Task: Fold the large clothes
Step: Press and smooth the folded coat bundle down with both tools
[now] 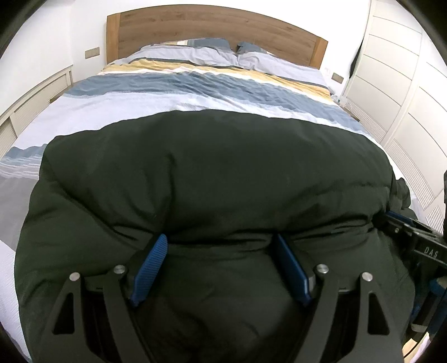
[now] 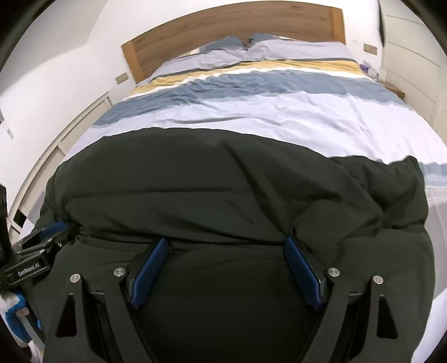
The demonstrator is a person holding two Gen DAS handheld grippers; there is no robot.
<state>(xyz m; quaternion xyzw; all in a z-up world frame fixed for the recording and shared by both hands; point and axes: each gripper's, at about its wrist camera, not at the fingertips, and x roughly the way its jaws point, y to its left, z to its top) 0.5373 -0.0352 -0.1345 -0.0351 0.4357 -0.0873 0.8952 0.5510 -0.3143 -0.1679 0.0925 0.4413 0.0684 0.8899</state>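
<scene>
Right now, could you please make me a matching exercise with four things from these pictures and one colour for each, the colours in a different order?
Things:
1. jacket
2. headboard
3. gripper pads
4. wardrobe doors

Colours:
A. blue
B. white
C. very dark, nearly black
D. brown wood

Pairs: 1-C, 2-D, 3-A, 4-B

Coat on the bed, grippers at its near edge

We see the coat (image 1: 212, 178) lying on the duvet (image 1: 223, 92), pillows (image 1: 218, 54) and headboard (image 1: 212, 25) at twelve o'clock, wardrobe (image 1: 396, 83) at two, right gripper (image 1: 402, 231) at three.
</scene>
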